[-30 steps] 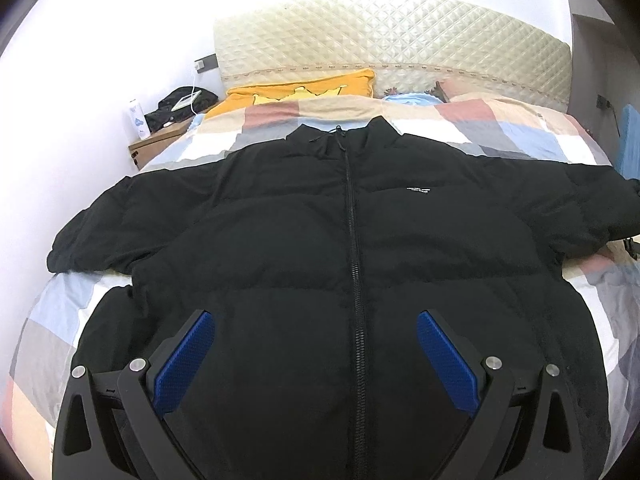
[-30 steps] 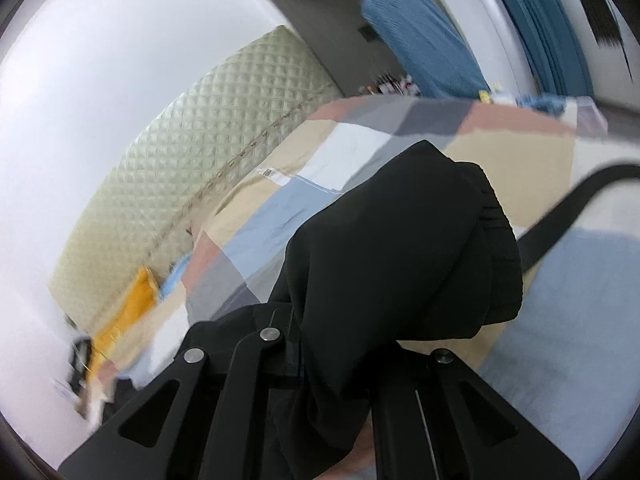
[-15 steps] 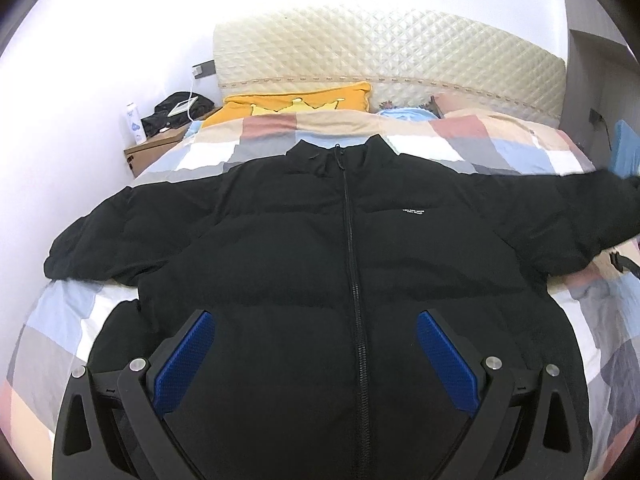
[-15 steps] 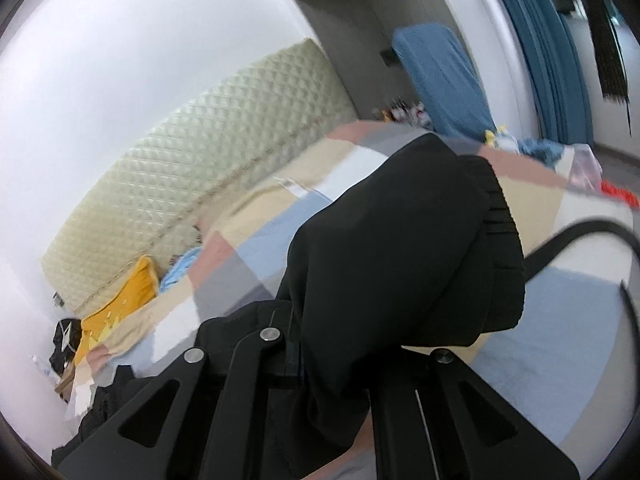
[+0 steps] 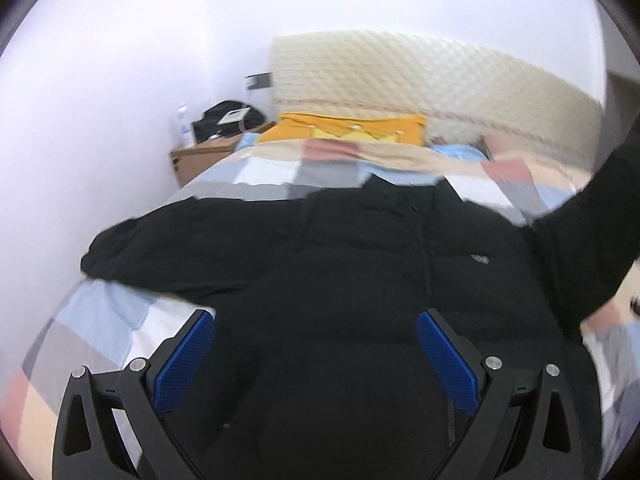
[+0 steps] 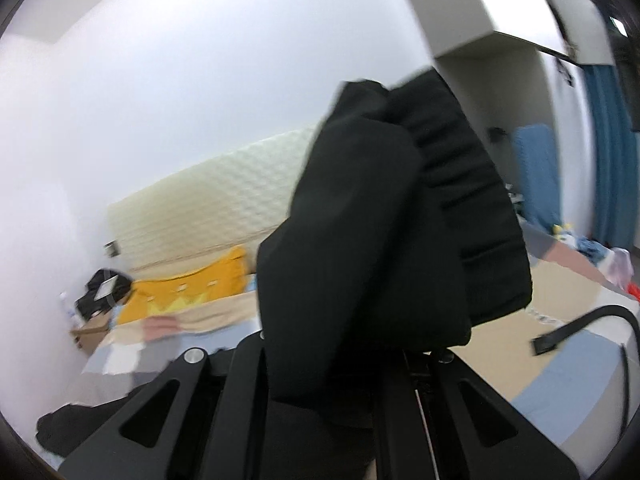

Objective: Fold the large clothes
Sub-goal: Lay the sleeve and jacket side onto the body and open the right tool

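A black puffer jacket (image 5: 360,280) lies front up on the checked bed, zip closed, collar toward the headboard. My left gripper (image 5: 316,344) is open, with its blue pads (image 5: 188,352) spread above the jacket's lower half. My right gripper (image 6: 340,360) is shut on the jacket's right sleeve (image 6: 384,232) near its ribbed cuff (image 6: 480,232), and holds it raised above the bed. That raised sleeve also shows in the left wrist view (image 5: 592,216) at the right edge. The other sleeve (image 5: 160,248) lies flat, stretched out to the left.
The bed has a checked cover (image 5: 280,172), a cream quilted headboard (image 5: 420,76) and a yellow pillow (image 5: 352,128). A wooden nightstand (image 5: 200,156) with a black bag stands at the far left by the wall. A black strap (image 6: 580,328) lies on the bed's right side.
My right gripper has lifted the sleeve well up off the bed and turned toward the headboard. My left gripper has shifted left and tilted; its view is blurred.
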`<state>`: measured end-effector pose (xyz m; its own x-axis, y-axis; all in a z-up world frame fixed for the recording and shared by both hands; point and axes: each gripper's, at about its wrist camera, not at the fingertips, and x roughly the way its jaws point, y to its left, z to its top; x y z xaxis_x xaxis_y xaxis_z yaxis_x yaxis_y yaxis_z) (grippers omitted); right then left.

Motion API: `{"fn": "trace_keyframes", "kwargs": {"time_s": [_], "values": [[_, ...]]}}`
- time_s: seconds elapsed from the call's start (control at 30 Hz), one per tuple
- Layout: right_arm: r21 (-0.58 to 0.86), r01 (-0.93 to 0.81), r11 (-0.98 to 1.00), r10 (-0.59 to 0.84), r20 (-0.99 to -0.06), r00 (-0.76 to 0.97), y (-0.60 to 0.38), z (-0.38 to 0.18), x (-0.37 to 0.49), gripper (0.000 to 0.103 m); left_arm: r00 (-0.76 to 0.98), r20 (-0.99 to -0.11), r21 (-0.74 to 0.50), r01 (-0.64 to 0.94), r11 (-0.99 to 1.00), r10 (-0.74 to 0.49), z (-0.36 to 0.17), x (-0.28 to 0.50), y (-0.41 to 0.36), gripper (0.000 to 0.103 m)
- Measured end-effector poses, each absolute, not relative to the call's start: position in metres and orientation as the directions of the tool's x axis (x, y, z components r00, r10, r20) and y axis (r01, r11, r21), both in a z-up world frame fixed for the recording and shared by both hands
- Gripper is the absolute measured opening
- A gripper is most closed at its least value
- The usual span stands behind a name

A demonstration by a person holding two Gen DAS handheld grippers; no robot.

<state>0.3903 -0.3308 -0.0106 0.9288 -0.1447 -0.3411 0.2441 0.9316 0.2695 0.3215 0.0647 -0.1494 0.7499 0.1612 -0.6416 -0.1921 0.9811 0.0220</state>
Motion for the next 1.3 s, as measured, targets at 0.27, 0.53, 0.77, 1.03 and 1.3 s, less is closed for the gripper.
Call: {"fn": "trace_keyframes", "kwargs": {"time_s": [0.27, 0.53, 0.77, 1.03, 1.3], "values": [[0.144, 0.063, 0.988, -0.005, -0.371, 0.928, -0.183, -0.010, 0.410, 0.009, 0.750, -0.620, -0.008, -0.299, 0.954, 0.230, -0.137, 0.315, 0.130, 0.102], [0.134, -0.099, 0.986, 0.148, -0.431, 0.890, -0.077, -0.076, 0.425, 0.009, 0.744, -0.597, -0.132, -0.460, 0.878, 0.300, -0.139, 0.296, 0.208, 0.102], [0.003, -0.222, 0.975, 0.188, -0.539, 0.821, -0.005, -0.185, 0.427, 0.009, 0.739, -0.611, -0.181, -0.480, 0.859, 0.284, -0.157, 0.298, 0.233, 0.102], [-0.154, -0.336, 0.929, 0.143, -0.687, 0.713, 0.034, -0.281, 0.438, 0.011, 0.734, -0.629, -0.193, -0.469, 0.862, 0.258, -0.171, 0.308, 0.235, 0.102], [-0.170, -0.357, 0.919, 0.134, -0.715, 0.686, 0.055, -0.273, 0.436, 0.023, 0.716, -0.647, -0.173, -0.474, 0.864, 0.263, -0.177, 0.312, 0.231, 0.102]]}}
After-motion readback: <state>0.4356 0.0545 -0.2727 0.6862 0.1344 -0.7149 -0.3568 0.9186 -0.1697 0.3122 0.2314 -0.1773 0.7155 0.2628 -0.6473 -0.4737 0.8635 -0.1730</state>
